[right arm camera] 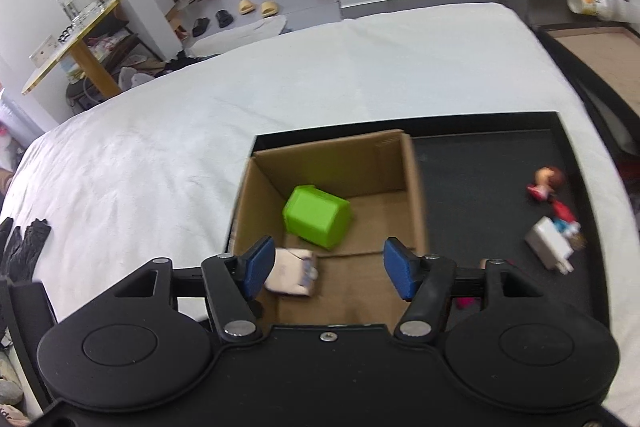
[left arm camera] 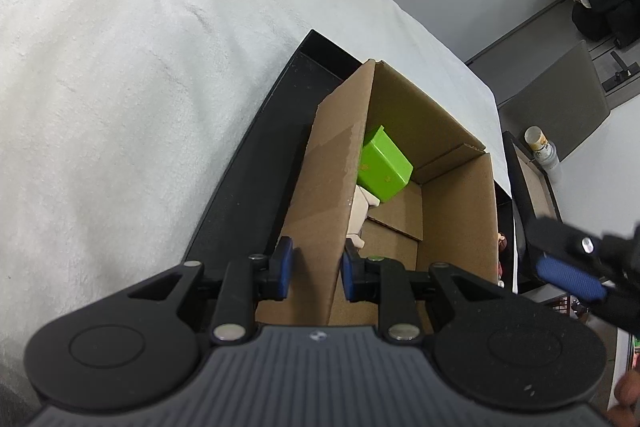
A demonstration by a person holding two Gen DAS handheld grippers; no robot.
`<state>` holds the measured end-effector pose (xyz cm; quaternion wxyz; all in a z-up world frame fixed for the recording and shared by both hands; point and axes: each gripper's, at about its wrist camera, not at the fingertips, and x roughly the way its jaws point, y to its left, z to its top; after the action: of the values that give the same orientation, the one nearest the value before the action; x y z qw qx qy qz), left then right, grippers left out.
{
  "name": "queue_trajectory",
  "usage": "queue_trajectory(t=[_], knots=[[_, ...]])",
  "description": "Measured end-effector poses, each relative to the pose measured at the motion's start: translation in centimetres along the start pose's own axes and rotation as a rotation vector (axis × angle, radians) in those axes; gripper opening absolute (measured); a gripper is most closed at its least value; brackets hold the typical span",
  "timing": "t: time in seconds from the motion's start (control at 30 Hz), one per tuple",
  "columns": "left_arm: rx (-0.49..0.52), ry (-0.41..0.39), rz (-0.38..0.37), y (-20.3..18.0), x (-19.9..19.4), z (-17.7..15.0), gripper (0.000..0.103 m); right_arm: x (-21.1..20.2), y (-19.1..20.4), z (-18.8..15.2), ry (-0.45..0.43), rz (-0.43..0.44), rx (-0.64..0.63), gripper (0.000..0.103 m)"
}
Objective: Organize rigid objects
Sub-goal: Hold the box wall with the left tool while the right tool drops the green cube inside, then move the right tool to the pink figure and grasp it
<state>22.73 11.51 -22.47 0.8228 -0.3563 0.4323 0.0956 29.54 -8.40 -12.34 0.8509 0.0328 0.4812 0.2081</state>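
Box [right arm camera: 414,187] with two items: one green cube [right arm camera: 317,217], one beige carton [right arm camera: 291,271].

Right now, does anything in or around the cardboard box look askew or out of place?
Yes. The bright green plastic bin lies tipped on its side inside the brown cardboard box. On the black tray right of the box, a white charger plug and small toy figures lie scattered, not yet boxed.

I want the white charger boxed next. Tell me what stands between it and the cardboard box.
Only the cardboard box's own right wall stands between; the black tray floor from the white charger to that wall looks bare. The small figurines lie beside and behind the charger, off that line. The open right gripper hovers over the box.
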Motion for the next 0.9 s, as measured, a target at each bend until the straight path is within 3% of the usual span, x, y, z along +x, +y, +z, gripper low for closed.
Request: queue_trajectory(t=[0.9], knots=[[0.041,-0.029,0.071,-1.2,-0.1,-0.4,0.022,-3.7,-11.2,-2.7,-0.083,-0.074,0.225,0.063]])
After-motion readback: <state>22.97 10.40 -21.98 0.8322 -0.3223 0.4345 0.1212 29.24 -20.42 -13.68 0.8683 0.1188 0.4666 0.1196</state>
